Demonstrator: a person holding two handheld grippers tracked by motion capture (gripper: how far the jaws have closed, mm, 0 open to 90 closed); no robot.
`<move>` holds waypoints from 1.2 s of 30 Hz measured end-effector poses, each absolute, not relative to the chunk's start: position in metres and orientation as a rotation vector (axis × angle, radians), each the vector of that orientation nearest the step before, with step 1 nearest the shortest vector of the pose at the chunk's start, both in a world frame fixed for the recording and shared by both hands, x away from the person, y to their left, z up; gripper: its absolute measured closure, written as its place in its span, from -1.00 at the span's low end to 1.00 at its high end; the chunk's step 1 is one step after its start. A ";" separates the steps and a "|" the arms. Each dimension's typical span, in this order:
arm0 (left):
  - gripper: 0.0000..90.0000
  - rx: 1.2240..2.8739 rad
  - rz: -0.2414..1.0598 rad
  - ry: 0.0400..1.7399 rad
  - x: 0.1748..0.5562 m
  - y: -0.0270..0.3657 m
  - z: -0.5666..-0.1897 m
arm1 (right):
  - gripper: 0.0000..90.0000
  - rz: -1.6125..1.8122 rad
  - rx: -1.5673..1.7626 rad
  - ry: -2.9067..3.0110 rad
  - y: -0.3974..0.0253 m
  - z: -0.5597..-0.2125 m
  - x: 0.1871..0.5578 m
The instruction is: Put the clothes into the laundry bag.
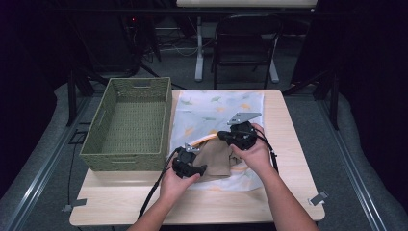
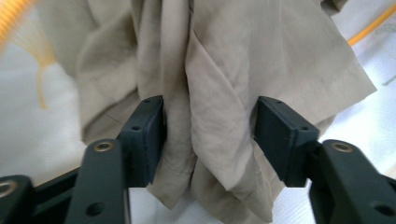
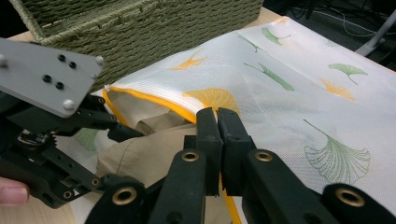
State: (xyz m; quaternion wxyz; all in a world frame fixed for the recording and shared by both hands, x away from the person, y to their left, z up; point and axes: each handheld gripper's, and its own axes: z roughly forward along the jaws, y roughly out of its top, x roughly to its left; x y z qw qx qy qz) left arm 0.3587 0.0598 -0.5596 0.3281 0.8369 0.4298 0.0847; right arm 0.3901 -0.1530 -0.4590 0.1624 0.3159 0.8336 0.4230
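A white mesh bag [image 1: 216, 108] printed with leaves and trimmed in yellow lies on the wooden table [image 1: 293, 159]. A beige garment [image 1: 216, 162] sits at its mouth, partly under the mesh. My right gripper [image 1: 220, 136] is shut on the bag's yellow-trimmed edge [image 3: 154, 100] and holds it up off the garment [image 3: 149, 154]; its jaws [image 3: 217, 122] are pressed together. My left gripper [image 1: 201, 168] stands open, its jaws either side of a bunched fold of the beige garment [image 2: 243, 60], midpoint [image 2: 210, 130]. The left gripper's grey plate [image 3: 46, 74] appears in the right gripper view.
A green woven basket [image 1: 139, 81], nothing in it, stands on the table's left, close against the bag [image 3: 289, 93]; its wall [image 3: 163, 28] rises just behind the grippers. A black folding chair [image 1: 245, 38] and table legs stand beyond the far edge.
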 end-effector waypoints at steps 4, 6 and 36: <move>0.25 2.200 0.218 1.109 0.358 0.060 -0.563 | 0.97 1.210 0.900 2.380 -0.153 -0.459 0.390; 0.46 2.206 0.217 1.106 0.357 0.059 -0.563 | 0.97 1.207 0.901 2.381 -0.152 -0.459 0.390; 0.87 2.165 0.259 1.152 0.379 0.029 -0.545 | 0.97 1.200 0.877 2.394 -0.148 -0.458 0.387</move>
